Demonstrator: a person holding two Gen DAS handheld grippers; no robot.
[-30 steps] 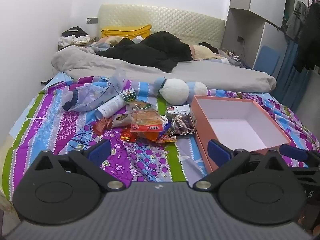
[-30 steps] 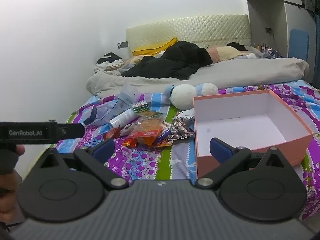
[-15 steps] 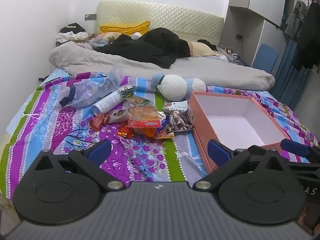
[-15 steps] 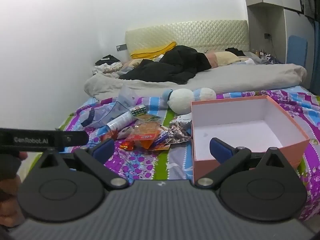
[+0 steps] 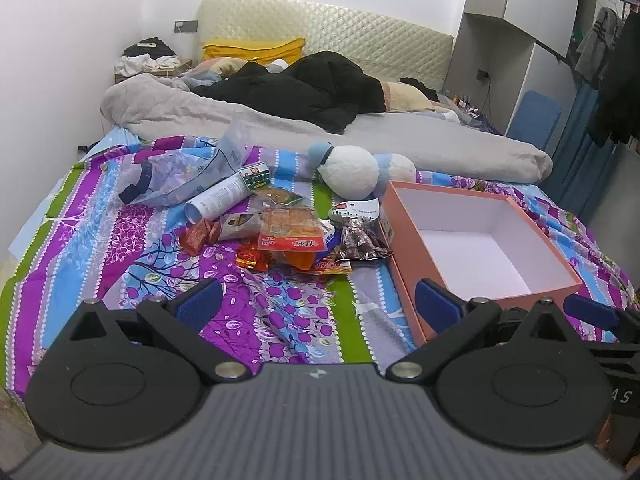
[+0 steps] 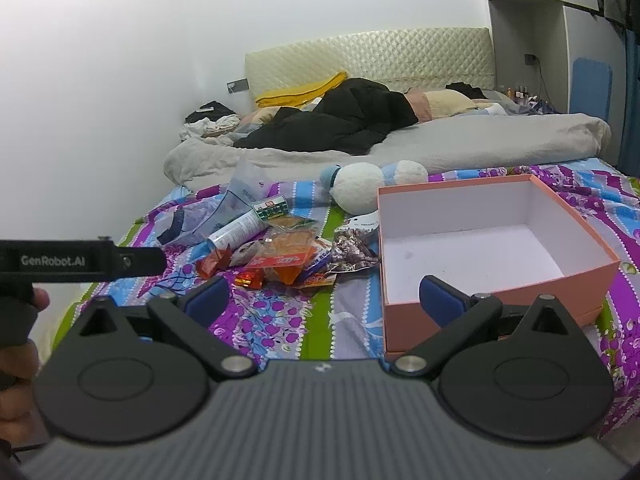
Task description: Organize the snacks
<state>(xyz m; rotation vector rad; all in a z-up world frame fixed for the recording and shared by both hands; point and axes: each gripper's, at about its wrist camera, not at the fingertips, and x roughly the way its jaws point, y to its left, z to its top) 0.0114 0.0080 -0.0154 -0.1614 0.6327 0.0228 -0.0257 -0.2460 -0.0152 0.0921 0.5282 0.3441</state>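
The left gripper [image 5: 316, 300] is hovering with its jaws spread wide and holding nothing, low over the near end of the patterned bedspread [image 5: 132, 248], facing the snack pile [image 5: 288, 236] that is lying well ahead of its fingertips. To the right of the pile, the open pink box [image 5: 484, 240] is sitting empty, with its near left corner just beside the left gripper's right finger. The right gripper [image 6: 326, 296] is likewise gaping fully and carrying nothing, pointing across the bed with its right finger overlapping the box's near wall in its own view; whether it is touching the box I cannot tell.

Nothing is lying in the box yet, so this looks like the very start: both tools are lining up before a first pick. The next move is probably calling for one gripper to reach forward to the nearest packet, perhaps the small red wrappers [image 5: 252, 258] at the pile's front edge, and pinch a single item without dragging its neighbours.

In the right wrist view, the person's hand [image 6: 20, 320] is gripping the left tool's handle at the far left, holding it roughly level.
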